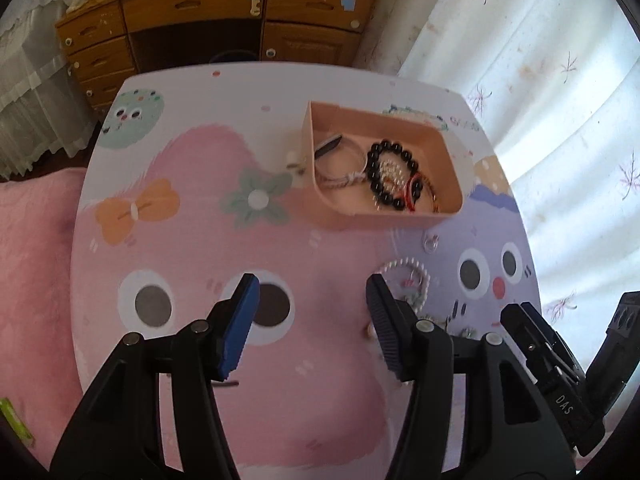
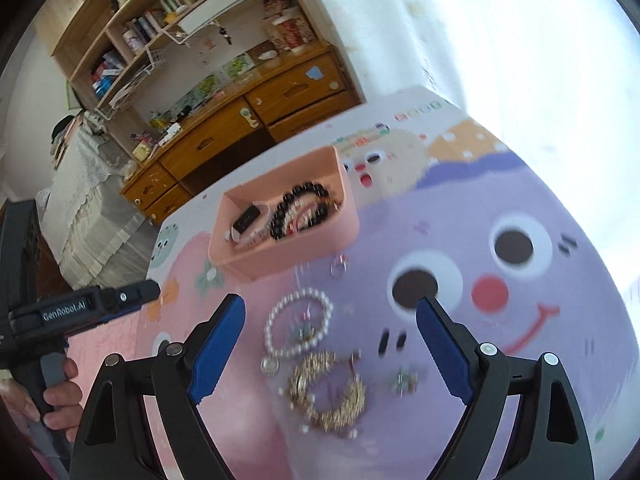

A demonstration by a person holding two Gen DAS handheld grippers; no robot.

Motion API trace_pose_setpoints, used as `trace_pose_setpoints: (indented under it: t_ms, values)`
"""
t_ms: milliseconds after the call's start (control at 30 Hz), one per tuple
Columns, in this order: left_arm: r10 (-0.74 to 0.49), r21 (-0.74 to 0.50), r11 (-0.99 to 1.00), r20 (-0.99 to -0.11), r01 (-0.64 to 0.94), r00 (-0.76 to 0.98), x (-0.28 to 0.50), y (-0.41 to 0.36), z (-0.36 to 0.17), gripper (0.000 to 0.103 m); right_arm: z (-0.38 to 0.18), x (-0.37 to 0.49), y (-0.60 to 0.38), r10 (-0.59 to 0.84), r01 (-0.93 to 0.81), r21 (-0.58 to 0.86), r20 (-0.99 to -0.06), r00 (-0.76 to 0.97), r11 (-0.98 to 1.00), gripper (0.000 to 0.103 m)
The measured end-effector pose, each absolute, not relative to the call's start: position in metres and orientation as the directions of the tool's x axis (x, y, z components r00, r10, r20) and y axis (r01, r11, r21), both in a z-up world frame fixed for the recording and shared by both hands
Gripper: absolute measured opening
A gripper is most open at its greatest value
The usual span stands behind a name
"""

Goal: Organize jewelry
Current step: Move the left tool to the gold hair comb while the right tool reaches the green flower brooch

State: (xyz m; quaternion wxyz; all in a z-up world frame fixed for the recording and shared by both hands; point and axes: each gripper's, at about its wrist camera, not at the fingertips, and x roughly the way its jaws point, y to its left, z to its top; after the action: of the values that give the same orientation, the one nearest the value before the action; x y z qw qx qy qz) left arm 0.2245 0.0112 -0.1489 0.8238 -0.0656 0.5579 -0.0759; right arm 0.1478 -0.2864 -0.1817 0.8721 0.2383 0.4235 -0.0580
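Observation:
A pink box [image 1: 448,160] [image 2: 256,258] stands on the cartoon-print table [image 1: 304,400] [image 2: 540,420]. It holds a black bead bracelet [image 1: 374,152] [image 2: 306,192], a red cord and pale bangles. Loose on the table lie a pearl bracelet [image 2: 280,308] [image 1: 400,266], a gold bracelet [image 2: 348,404], a silver ring [image 2: 339,267] [image 1: 431,243] and small charms. My right gripper [image 2: 330,318] is open over the pearl and gold bracelets. My left gripper [image 1: 312,294] is open and empty, above the table left of the pearls.
A wooden dresser [image 1: 216,12] [image 2: 224,136] with cluttered shelves stands beyond the table's far edge. White floral curtains [image 1: 540,60] hang on the right. A pink blanket [image 1: 32,260] lies left of the table.

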Motion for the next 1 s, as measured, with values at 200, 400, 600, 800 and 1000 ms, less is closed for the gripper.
trace_pose_setpoints:
  t_ms: [200,400,600,800,1000]
  values:
    - [-0.172,-0.144,0.983,-0.946,0.117,0.275,0.174,0.015,-0.179,0.053,-0.206,0.092,-0.26,0.14,0.359,0.383,-0.825,0.548,0.851,0.09]
    - [-0.27,-0.247,0.96,-0.939,0.13,0.214,0.142,0.012,-0.195,0.053,-0.225,0.05,-0.232,0.118,0.268,0.258,-0.887,0.447,0.928,0.09]
    - [-0.299,-0.29,0.954,-0.942,0.078,0.151,0.127,0.01,-0.21,0.058,-0.233,0.034,-0.218,0.042,0.147,0.108,-0.918,0.395,0.983,0.09]
    - [-0.325,-0.322,0.946,-0.943,0.044,0.074,0.127,0.0,-0.227,0.069,-0.241,0.052,-0.218,-0.091,-0.003,-0.1,-0.92,0.381,0.995,0.083]
    - [-0.338,-0.341,0.938,-0.939,-0.061,0.059,0.14,-0.025,-0.229,0.076,-0.238,0.075,-0.234,-0.076,-0.15,-0.153,-0.903,0.422,0.977,0.079]
